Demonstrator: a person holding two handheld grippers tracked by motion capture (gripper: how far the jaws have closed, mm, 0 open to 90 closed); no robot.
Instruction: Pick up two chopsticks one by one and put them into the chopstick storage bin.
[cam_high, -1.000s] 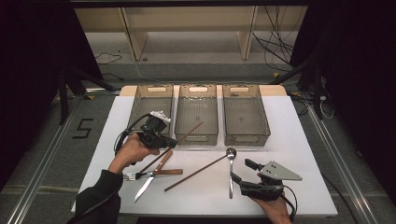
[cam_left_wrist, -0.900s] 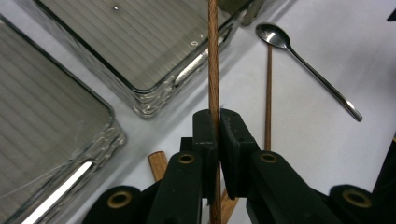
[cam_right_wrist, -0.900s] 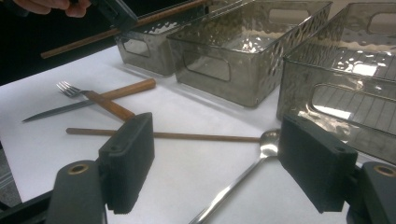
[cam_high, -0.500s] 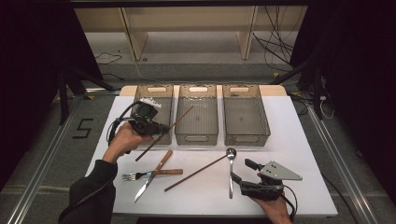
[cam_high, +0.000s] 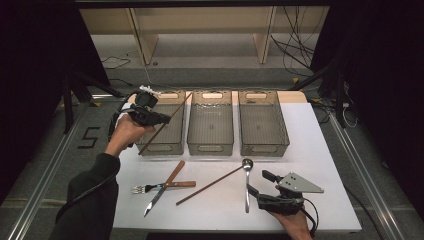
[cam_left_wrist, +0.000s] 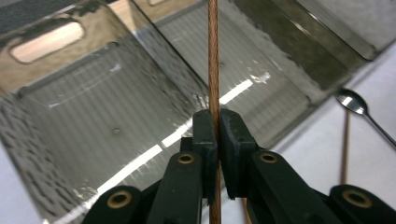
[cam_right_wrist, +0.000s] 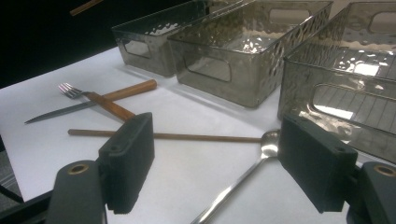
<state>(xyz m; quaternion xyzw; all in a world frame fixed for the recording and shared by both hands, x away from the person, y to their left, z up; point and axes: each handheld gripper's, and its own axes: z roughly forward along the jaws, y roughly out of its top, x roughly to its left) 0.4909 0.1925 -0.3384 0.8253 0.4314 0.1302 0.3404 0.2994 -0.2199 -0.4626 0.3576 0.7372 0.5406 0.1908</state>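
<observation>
Chopstick held slantwise over the left bin

The chopstick (cam_high: 165, 122) hangs above the left bin (cam_high: 176, 145), its long axis crossing the bin's length, pinched mid-shaft in the closed left gripper (cam_high: 161, 118); the right gripper (cam_high: 256, 184) rests wide open and empty, well apart beside the spoon (cam_high: 247, 176).

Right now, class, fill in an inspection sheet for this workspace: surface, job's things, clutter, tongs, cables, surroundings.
Surface: white table.
Job's things: brown chopstick above left bin; second chopstick on the table.
Clutter: fork, knife crossed; spoon; middle bin, right bin.
Tongs: left tongs shut on chopstick; right tongs open, low over the table.
Cables: bundle on floor behind.
Surroundings: wooden shelf, dark drapes.
</observation>
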